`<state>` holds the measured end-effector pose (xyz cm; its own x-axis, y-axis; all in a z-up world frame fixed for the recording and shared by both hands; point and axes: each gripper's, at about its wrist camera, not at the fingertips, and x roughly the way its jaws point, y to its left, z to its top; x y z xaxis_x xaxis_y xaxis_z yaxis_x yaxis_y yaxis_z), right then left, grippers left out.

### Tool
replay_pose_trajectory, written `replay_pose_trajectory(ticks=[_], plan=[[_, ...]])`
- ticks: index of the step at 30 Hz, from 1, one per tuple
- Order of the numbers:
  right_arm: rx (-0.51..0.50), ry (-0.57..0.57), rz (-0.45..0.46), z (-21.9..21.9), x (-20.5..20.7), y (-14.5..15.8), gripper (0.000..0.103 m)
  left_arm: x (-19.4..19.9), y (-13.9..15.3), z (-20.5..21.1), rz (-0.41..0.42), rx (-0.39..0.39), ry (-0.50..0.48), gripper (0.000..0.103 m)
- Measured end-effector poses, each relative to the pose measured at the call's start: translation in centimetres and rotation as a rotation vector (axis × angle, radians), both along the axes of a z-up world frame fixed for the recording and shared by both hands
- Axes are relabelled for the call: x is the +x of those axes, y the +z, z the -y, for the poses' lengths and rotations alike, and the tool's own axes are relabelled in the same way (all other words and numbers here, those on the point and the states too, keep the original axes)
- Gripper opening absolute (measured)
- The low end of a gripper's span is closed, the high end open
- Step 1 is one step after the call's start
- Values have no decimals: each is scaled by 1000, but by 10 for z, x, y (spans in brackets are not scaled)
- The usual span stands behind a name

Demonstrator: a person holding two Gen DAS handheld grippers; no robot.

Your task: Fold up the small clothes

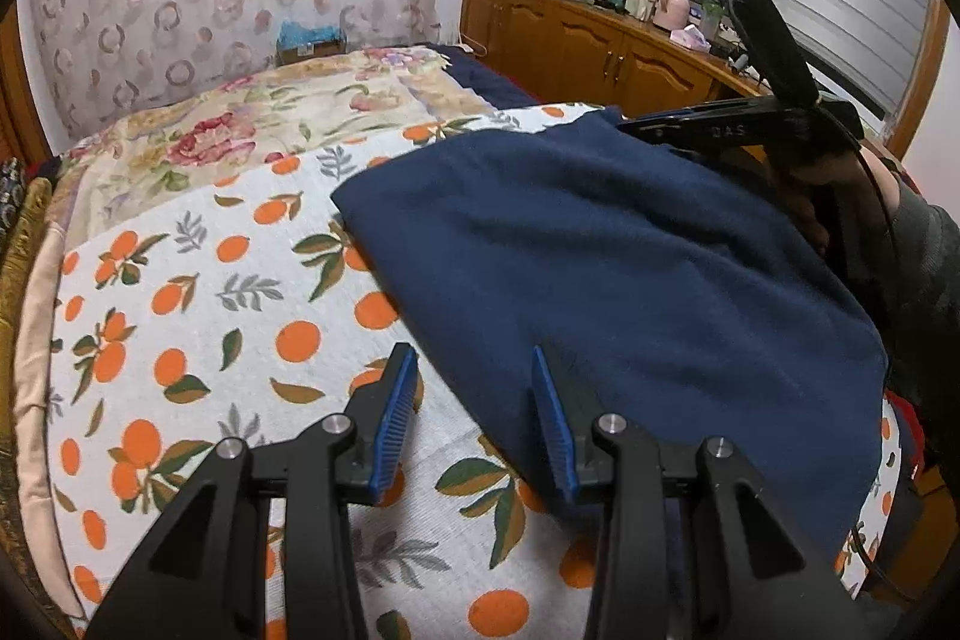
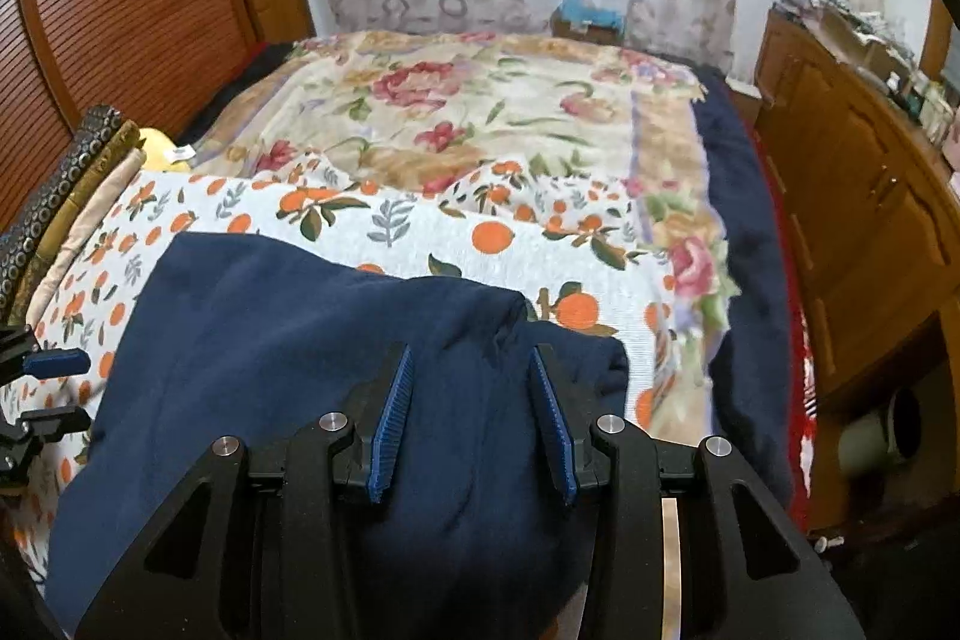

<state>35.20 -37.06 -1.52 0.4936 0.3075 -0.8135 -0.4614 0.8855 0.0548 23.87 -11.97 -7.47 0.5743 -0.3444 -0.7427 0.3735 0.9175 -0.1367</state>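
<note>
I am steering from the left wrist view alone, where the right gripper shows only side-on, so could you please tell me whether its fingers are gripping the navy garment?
Observer: No. In the right wrist view the right gripper has its fingers apart above the navy garment, pinching nothing.
Operator: Thank you. Does the cloth lie flat there?
Observer: Not quite: a raised fold humps up just beyond the fingertips.
Operator: Is anything lying at the far left of the bed that I cannot see?
Observer: Yes, a yellow soft item with a white tag lies beside the stacked fabrics at the bed's edge.
</note>
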Motion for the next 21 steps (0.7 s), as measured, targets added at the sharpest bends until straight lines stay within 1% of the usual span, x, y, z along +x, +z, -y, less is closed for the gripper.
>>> replay_pose_trajectory(ticks=[3, 4, 5, 7, 9, 13, 16, 17, 19, 21], plan=[[21, 18, -17, -1, 3, -4, 39, 2, -3, 0, -8, -6, -1, 38], [24, 22, -19, -3, 4, -4, 34, 3, -4, 0, -10, -9, -1, 38], [26, 25, -21, -3, 4, -5, 32, 3, -5, 0, -12, -10, -1, 38], [-3, 38, -6, -5, 1, -5, 16, 2, -6, 1, -12, -12, -5, 38], [1, 51, 2, -6, -1, -2, 10, 0, -5, 2, -11, -15, -6, 38], [19, 39, 74, -1, -12, 16, 7, -5, -1, 1, 2, -19, -5, 38], [9, -21, 153, 8, -18, 36, 6, -15, 3, -3, 11, -29, -6, 38], [-10, -64, 183, 12, -19, 42, 6, -17, 4, -3, 12, -34, -6, 38], [-35, -98, 175, 16, -16, 40, 6, -23, 7, -4, 17, -41, -7, 38], [-53, -106, 135, 17, -12, 30, 7, -29, 9, -3, 21, -42, -9, 38]])
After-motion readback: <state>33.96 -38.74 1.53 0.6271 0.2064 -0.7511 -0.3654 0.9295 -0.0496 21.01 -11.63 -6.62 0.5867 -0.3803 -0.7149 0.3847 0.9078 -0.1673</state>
